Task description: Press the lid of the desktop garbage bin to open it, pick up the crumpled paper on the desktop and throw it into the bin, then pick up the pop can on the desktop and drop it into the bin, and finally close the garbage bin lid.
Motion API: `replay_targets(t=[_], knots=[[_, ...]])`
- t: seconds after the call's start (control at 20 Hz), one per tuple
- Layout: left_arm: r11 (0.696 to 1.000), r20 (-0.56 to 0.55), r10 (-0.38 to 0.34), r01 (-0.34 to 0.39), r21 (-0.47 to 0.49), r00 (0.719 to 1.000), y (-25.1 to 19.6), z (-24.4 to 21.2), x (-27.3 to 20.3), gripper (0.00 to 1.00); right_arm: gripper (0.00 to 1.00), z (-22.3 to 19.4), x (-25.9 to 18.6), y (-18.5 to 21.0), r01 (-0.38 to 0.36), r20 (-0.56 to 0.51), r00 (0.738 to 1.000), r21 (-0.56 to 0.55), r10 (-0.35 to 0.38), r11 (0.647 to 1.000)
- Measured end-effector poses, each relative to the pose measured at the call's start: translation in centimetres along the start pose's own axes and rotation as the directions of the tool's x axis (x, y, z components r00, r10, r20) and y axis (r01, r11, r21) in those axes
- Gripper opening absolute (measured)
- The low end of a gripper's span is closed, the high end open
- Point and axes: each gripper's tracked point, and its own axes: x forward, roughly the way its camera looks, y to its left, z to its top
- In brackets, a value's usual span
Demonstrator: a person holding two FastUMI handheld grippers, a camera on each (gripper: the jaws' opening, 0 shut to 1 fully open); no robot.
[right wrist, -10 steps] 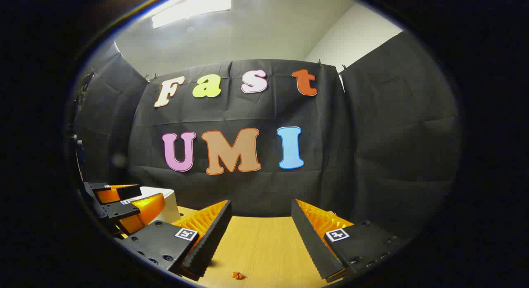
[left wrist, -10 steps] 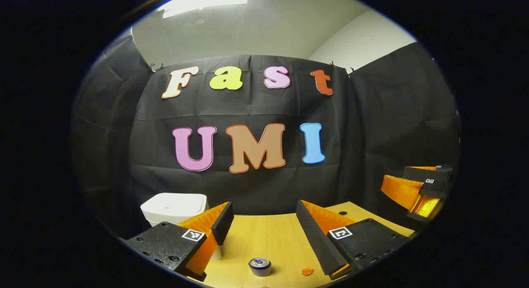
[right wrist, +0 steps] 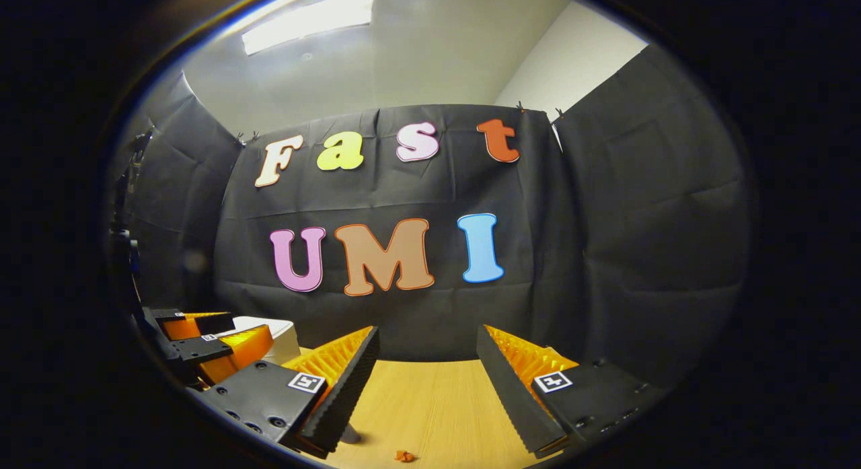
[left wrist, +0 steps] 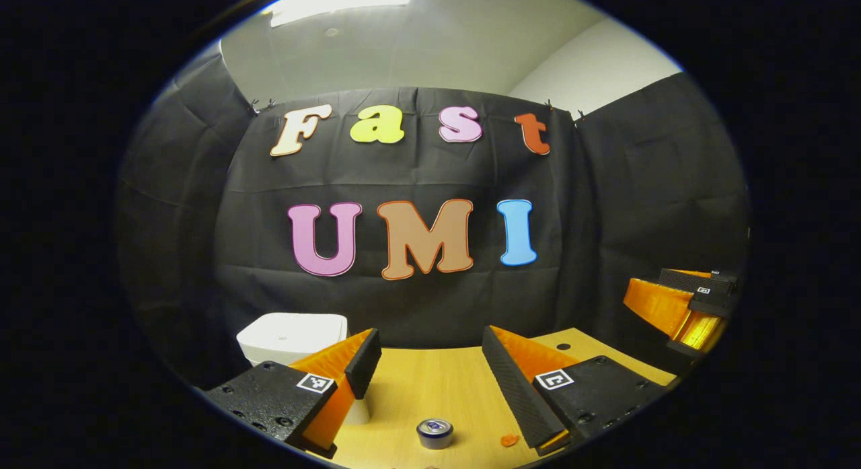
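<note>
The white desktop bin [left wrist: 289, 336] stands at the back left of the wooden table [left wrist: 437, 388], its lid down. A pop can [left wrist: 434, 433] stands upright near the front, and a small orange crumpled paper [left wrist: 509, 440] lies just right of it. My left gripper [left wrist: 430, 369] is open above the table, empty, with the can below and ahead of its fingers. My right gripper [right wrist: 428, 378] is also open and empty; the crumpled paper [right wrist: 403, 456] lies below it. The right gripper view has the left gripper [right wrist: 202, 341] in front of the bin [right wrist: 282, 334].
The right gripper [left wrist: 686, 307] hangs at the far right of the left gripper view, above the table's edge. A small pale object [left wrist: 356, 412] sits partly hidden behind one left finger. A dark hole [left wrist: 564, 346] marks the table's back right. Black cloth closes off the back.
Both grippers have drifted slightly: the scene slides a little right in the left gripper view and a little down in the right gripper view. Both stay open. Nothing on the table has moved.
</note>
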Motion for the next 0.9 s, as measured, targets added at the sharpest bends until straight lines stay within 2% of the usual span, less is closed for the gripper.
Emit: replay_targets(t=[0.25,0.45,0.5,0.55,0.9], knots=[[0.999,-0.003,0.035,-0.035,-0.003,0.999,2.8,0.0,0.8,0.92,0.96,0.6,1.0,1.8,-0.009,0.014,1.0,-0.01,0.009,1.0],[1.0,-0.011,0.025,-0.025,0.011,1.0,3.3,-0.1,1.3,0.92,0.96,0.2,1.7,2.7,-0.012,0.01,1.0,-0.012,0.013,1.0],[1.0,-0.01,0.021,-0.021,0.012,1.0,3.3,-0.1,1.3,0.96,0.97,0.0,1.9,2.9,-0.012,0.005,1.0,-0.009,0.012,1.0],[1.0,-0.01,0.017,-0.016,0.014,1.0,3.3,-0.1,1.3,0.92,0.96,-0.1,2.0,3.0,-0.013,0.001,1.0,-0.005,0.013,1.0],[0.999,0.007,0.029,-0.029,0.019,1.0,4.1,0.3,1.7,0.92,0.97,-0.5,2.2,4.0,-0.031,-0.009,0.999,-0.012,0.031,0.999]])
